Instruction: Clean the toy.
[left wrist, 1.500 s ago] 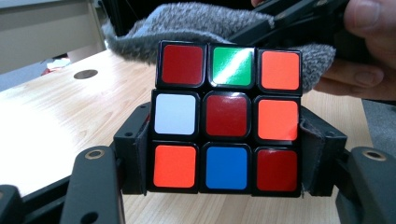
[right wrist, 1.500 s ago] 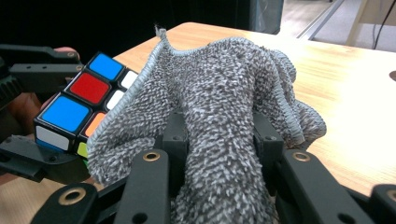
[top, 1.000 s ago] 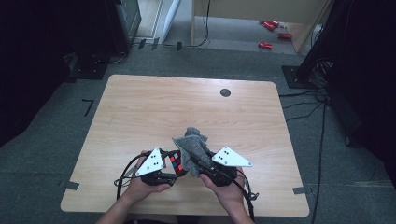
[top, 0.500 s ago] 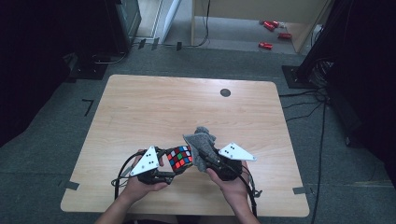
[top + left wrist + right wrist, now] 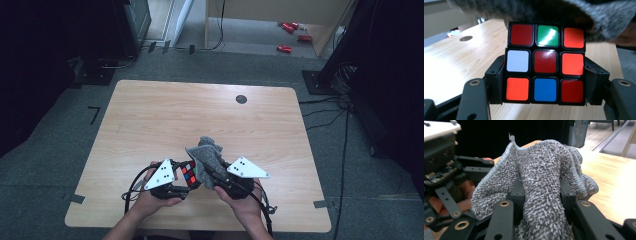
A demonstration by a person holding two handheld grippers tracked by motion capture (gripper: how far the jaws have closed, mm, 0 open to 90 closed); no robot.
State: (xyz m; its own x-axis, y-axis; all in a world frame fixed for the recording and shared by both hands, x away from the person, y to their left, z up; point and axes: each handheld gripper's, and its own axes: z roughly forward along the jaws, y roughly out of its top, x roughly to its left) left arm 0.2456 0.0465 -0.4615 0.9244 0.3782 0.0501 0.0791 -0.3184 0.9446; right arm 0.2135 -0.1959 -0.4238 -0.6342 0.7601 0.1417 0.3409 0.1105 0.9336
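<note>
Near the table's front edge, the left gripper clamps the puzzle cube while the right gripper pinches the grey cloth, apparently mid-wipe; next, rub the cloth across another face.

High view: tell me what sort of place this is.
Probably a lab or workshop set up for recording, not a home. A bare wooden table stands on grey carpet, with tape marks on the floor, cables trailing beside it and dark equipment stands around.
</note>
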